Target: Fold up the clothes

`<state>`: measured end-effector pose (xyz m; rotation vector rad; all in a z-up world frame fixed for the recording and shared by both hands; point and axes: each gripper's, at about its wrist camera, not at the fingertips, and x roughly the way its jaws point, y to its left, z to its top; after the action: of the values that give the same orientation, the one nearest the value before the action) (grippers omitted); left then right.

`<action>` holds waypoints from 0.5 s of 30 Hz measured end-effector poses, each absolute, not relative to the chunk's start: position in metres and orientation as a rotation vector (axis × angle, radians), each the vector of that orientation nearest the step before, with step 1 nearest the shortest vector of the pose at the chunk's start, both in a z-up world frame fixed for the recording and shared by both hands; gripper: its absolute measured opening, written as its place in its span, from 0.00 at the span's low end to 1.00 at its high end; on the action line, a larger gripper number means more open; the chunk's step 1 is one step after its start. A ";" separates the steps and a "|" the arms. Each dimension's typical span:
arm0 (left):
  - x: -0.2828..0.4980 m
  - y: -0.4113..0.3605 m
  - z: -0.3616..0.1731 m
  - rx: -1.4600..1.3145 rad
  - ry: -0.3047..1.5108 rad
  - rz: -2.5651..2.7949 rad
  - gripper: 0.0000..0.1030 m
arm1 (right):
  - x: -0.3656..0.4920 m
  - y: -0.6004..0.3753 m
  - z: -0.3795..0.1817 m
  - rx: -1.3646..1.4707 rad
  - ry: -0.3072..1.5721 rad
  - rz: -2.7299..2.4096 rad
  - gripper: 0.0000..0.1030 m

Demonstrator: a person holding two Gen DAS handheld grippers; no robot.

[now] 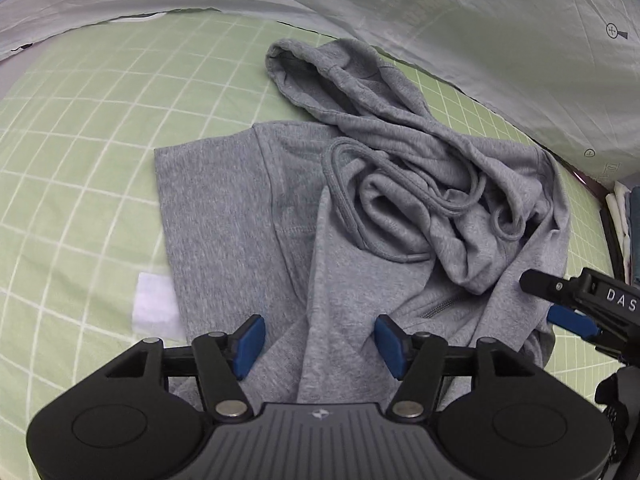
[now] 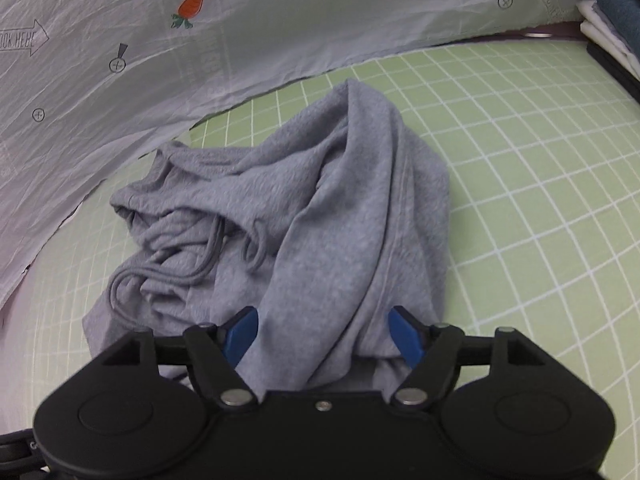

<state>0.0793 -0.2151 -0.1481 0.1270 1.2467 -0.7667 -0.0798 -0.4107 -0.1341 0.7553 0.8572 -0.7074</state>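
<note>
A grey hoodie (image 1: 360, 200) lies half folded on the green checked sheet, its hood (image 1: 320, 68) stretched toward the far side and its drawstring (image 1: 460, 200) looped over bunched folds. My left gripper (image 1: 320, 346) hovers open over the near edge of the hoodie, flat cloth showing between its blue pads. At the right edge of that view, my right gripper (image 1: 556, 304) is at the hoodie's right side. In the right wrist view, the right gripper (image 2: 323, 340) stands open with a raised fold of the hoodie (image 2: 320, 220) between its pads, which do not press on it.
The green checked sheet (image 2: 540, 200) stretches out on both sides of the hoodie. A pale grey cloth with a carrot print (image 2: 160, 60) runs along the far side. Folded clothes are stacked (image 2: 612, 24) at the right corner. A white patch (image 1: 156, 308) lies by the hoodie's left edge.
</note>
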 end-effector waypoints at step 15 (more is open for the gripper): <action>0.063 -0.172 -0.134 -0.026 1.237 -0.613 0.15 | -0.130 -0.403 -0.146 0.819 0.784 -0.535 0.06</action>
<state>0.0633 -0.1723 -0.1344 -0.0263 1.2365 -0.6132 -0.1303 -0.4028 -0.1463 0.8186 0.7835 -0.5351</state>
